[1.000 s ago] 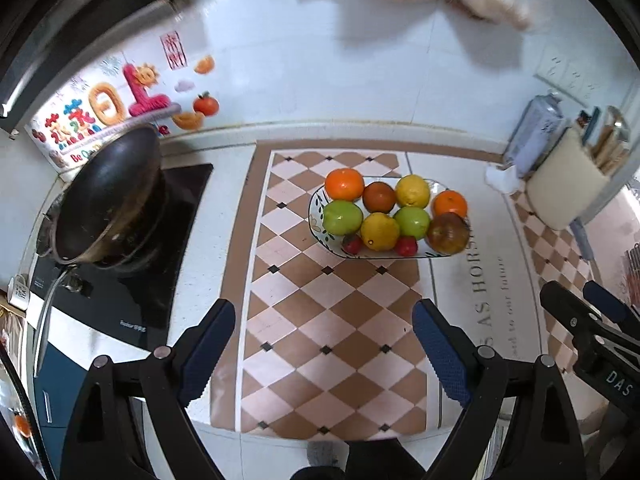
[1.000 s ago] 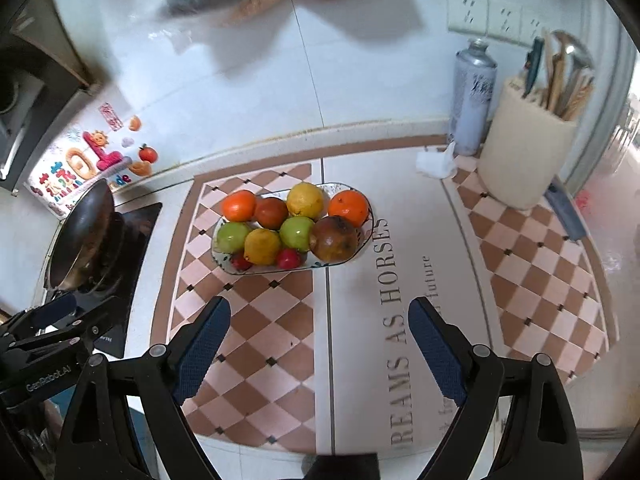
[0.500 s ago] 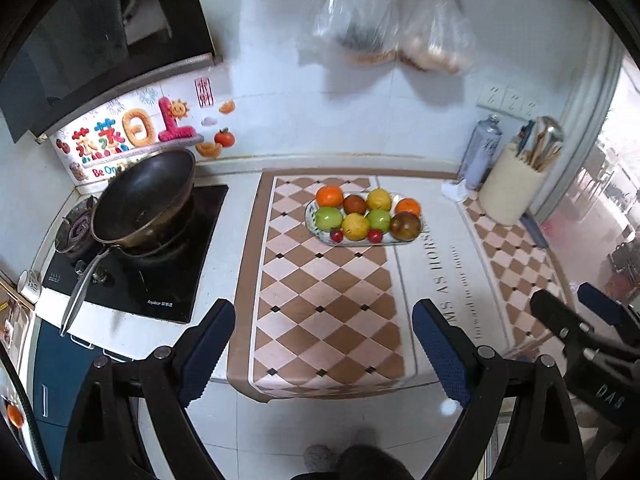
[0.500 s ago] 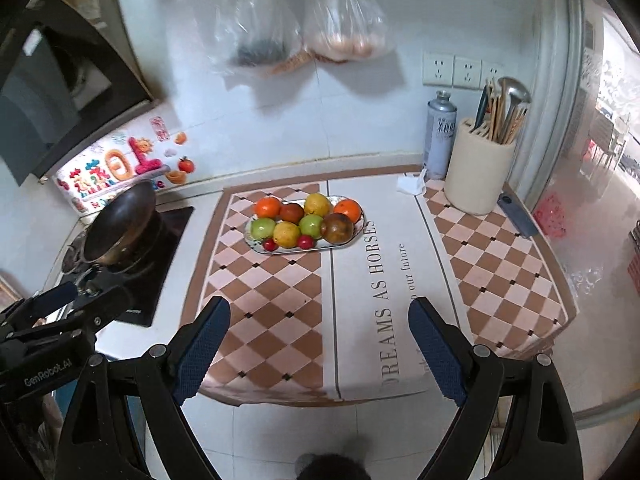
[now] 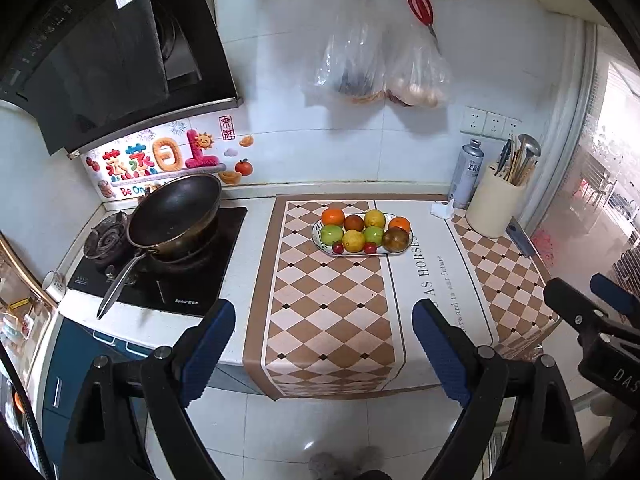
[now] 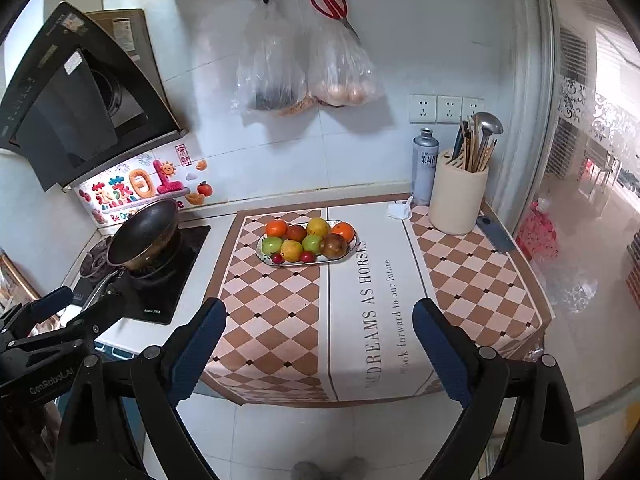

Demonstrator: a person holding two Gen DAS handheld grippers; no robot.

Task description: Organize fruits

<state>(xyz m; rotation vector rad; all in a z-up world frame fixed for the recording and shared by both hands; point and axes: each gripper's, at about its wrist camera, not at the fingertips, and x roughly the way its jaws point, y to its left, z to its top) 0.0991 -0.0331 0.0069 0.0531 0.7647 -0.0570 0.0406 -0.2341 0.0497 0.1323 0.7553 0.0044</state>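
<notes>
Left wrist view: left tongs [image 5: 320, 344] released, nothing between them, held off the worktop's [image 5: 432, 280] front edge. Plate [image 5: 400, 253] of fruits [image 5: 362, 232] sits toward the back edge, well apart from the tongs. Wok [image 5: 176, 210] on the stove at the left end.

Right wrist view: right tongs [image 6: 320, 342] released, also off the front edge. Fruits [image 6: 306, 238] lie on the plate [image 6: 348, 254] near the back edge; utensil holder [image 6: 458, 200] in the back right corner.
</notes>
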